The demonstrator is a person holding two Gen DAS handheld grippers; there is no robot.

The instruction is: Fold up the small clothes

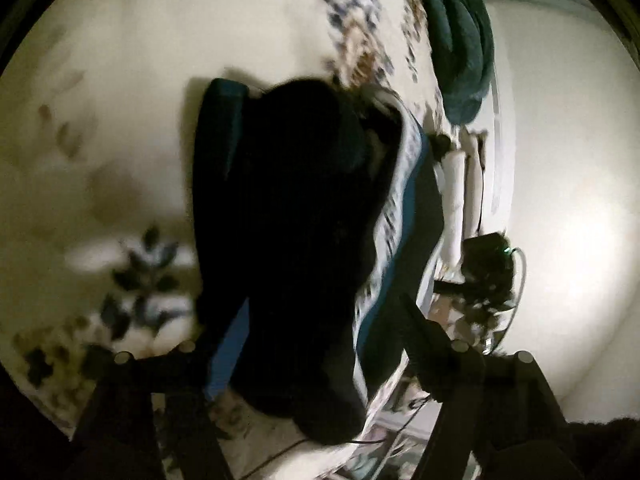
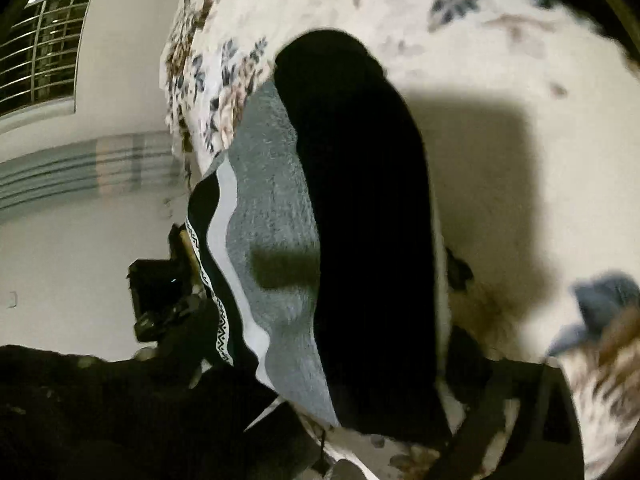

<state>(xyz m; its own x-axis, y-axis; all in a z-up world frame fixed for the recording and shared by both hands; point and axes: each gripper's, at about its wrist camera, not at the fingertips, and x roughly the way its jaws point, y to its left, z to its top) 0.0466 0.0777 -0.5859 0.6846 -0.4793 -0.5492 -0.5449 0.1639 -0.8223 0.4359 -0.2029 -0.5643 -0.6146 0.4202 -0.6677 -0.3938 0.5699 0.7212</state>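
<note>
A black garment (image 1: 288,220) hangs lifted above the floral bedsheet (image 1: 120,80), with a grey and blue piece with a white patterned band (image 1: 396,216) beside it. My left gripper (image 1: 320,412) is at the bottom of the left wrist view, its dark fingers (image 1: 184,420) spread wide either side of the cloth's lower end. In the right wrist view the black garment (image 2: 368,220) lies over a grey piece with a white stripe (image 2: 272,216). My right gripper (image 2: 384,436) holds the cloth's near end; its jaws are mostly hidden by fabric.
A dark teal garment (image 1: 460,40) lies at the bed's far edge. A blue-grey cloth (image 2: 604,300) lies on the sheet at right. A black device (image 2: 160,292) sits off the bed's edge by the wall. A barred window (image 2: 44,48) is upper left.
</note>
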